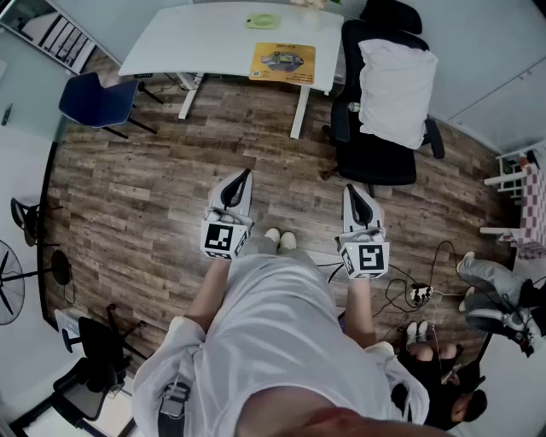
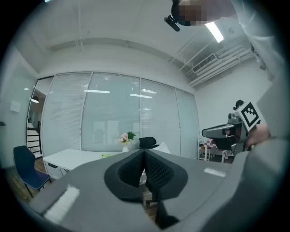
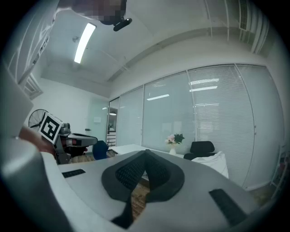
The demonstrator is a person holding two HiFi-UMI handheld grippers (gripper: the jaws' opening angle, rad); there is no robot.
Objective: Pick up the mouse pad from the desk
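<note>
A yellow mouse pad [image 1: 282, 62] lies on the white desk [image 1: 196, 38] at the far side of the room, near the desk's right front edge. The person stands well back from it on the wood floor. My left gripper [image 1: 242, 177] is held level in front of the body, shut with nothing in it; its tips [image 2: 144, 152] meet. My right gripper [image 1: 352, 191] is held level beside it, also shut and empty, tips [image 3: 146, 152] together. Both point toward the desk, which shows small beyond the jaws as the white desk [image 2: 77, 156] and the white desk [image 3: 129, 148].
A black office chair with a white cloth [image 1: 388, 94] stands right of the desk. A blue chair [image 1: 98, 100] is at the left. A green item [image 1: 263, 20] lies on the desk. Cables and a power strip [image 1: 418, 294] lie on the floor at right, near a seated person's legs [image 1: 495, 294].
</note>
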